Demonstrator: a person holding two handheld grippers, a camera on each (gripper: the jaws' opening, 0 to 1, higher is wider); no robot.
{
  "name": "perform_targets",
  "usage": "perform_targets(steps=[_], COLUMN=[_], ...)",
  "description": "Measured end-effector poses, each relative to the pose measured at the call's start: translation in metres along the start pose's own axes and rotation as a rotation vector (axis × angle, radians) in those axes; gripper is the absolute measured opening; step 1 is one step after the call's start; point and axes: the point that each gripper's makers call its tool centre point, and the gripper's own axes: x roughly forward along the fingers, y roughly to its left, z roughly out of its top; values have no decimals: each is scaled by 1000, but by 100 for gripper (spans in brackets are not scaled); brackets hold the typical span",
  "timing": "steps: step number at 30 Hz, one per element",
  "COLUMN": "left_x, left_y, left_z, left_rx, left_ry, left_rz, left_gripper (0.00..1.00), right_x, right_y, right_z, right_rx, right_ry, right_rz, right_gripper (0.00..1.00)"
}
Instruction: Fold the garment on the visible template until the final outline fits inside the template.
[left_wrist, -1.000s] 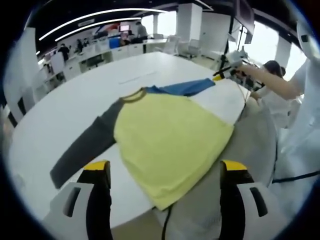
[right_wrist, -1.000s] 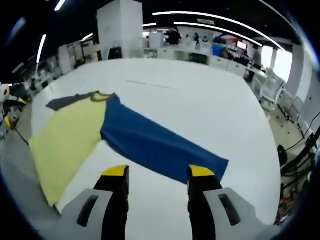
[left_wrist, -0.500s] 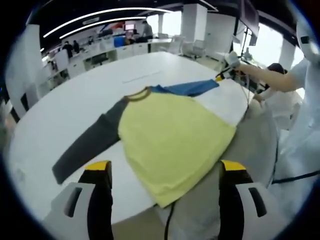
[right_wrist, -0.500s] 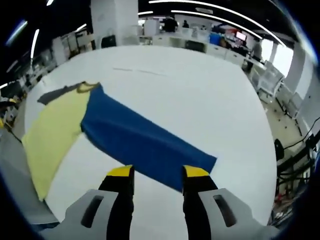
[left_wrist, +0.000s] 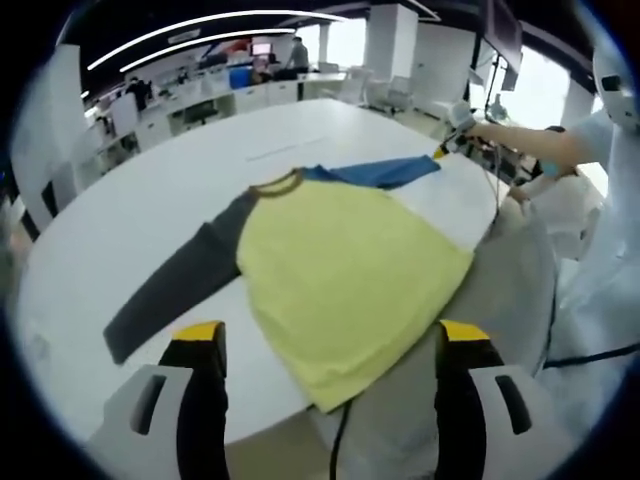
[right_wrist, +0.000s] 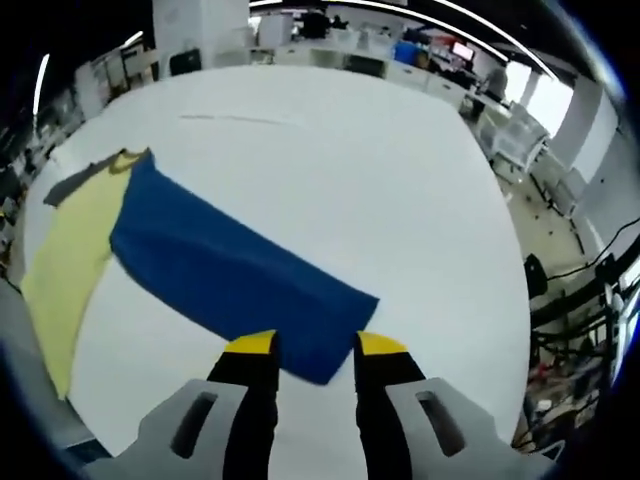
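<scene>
— On the white table (left_wrist: 150, 200) the garment (left_wrist: 340, 270) lies flat, unfolded: yellow body centred, grey sleeve (left_wrist: 180, 285) toward 8 o'clock, blue sleeve (right_wrist: 230, 280) toward 1 o'clock. No template outline can be made out.

— And the grippers?

— The right gripper (right_wrist: 308, 350) has its jaws parted, straddling the blue cuff, not closed on it. The left gripper (left_wrist: 325, 340) hangs wide open and empty at the hem. The first fold looks about to begin; next, pinch the cuff and carry it across the body.
</scene>
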Motion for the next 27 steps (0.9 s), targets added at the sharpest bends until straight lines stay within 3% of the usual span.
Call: perform_targets(steps=[9, 14, 19, 23, 24, 27], left_x=[2, 3, 2, 1, 1, 1], left_y=[1, 0, -2, -7, -8, -10], left_z=[0, 1, 2, 2, 1, -1], left_rx=[-4, -2, -7, -14, -16, -17], left_ry=[10, 13, 20, 22, 26, 38], left_rz=[5, 4, 9, 14, 13, 16], left_gripper=[83, 83, 82, 82, 82, 82], right_x=[9, 16, 25, 25, 27, 29], right_y=[-11, -19, -22, -12, -18, -20], right_z=[-16, -23, -21, -25, -28, -22], right_rx=[66, 159, 178, 188, 158, 189], right_ry=[46, 56, 74, 103, 118, 118], right_rz=[-1, -5, -7, 17, -5, 7], right_gripper=[24, 21, 19, 19, 17, 18])
